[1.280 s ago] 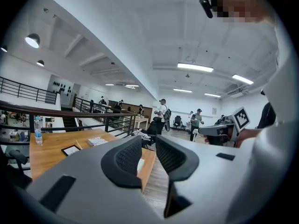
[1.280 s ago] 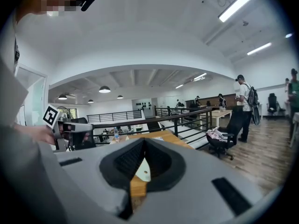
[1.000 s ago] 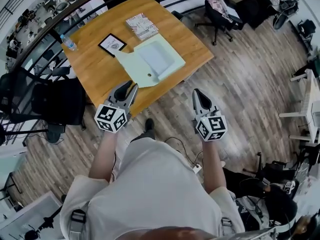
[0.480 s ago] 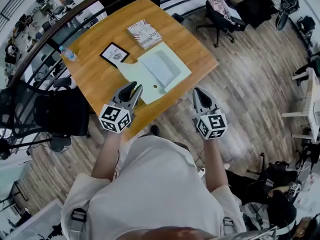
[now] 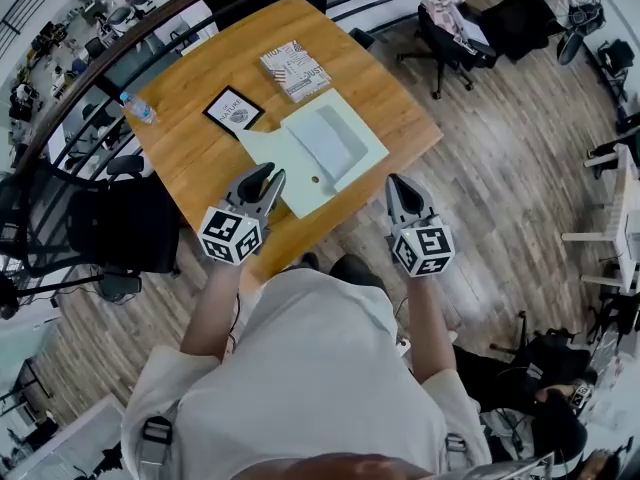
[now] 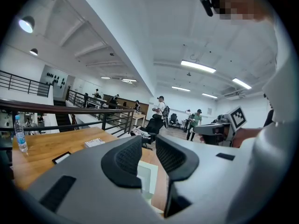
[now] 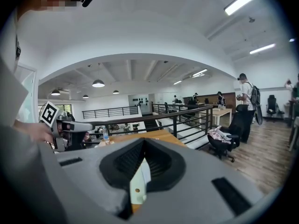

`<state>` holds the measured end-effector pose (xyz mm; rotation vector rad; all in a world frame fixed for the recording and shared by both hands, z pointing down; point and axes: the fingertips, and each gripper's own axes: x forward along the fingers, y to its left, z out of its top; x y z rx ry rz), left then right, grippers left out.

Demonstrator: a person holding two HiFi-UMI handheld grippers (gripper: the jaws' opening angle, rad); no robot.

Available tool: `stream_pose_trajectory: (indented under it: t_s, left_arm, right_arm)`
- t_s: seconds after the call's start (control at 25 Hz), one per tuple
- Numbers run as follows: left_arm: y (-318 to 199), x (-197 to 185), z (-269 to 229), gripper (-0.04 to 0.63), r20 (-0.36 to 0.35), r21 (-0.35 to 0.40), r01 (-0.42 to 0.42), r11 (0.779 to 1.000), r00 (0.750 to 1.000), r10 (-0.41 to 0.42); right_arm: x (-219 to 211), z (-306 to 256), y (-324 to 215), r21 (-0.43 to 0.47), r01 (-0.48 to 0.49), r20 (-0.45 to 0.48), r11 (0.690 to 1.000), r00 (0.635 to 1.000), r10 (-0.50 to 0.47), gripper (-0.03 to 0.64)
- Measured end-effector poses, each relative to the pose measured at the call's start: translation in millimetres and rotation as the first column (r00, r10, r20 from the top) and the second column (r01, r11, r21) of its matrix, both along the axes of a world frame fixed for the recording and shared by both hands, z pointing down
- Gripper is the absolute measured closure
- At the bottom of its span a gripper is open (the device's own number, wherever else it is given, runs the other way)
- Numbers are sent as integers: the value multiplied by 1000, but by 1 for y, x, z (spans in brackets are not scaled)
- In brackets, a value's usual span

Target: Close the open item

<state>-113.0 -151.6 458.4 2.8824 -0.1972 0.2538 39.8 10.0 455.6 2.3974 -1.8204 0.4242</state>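
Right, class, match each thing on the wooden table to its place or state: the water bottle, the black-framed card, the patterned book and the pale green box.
1. clear plastic water bottle
2. black-framed card
3. patterned paperback book
4. pale green flat box

a. lies open, lid flap spread out
b. lies between bottle and box
c. upright at the wooden table's left corner, head view
d. near the far edge, beyond the box

Pairs: 1-c, 2-b, 3-d, 4-a.
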Motion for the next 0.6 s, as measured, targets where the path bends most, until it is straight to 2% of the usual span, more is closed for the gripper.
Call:
stream_pose_trajectory:
  t_s: [0.32, 0.6]
  left_arm:
    - [-13, 9, 6, 506, 19, -3, 53, 999, 998, -53]
    - [-24, 47, 3, 506, 29, 14, 119, 993, 992, -119]
  right_arm:
    - [19, 5, -21, -2, 52, 12, 999, 999, -52, 614]
    - [75, 4, -40, 9, 105, 22, 994, 994, -105, 614]
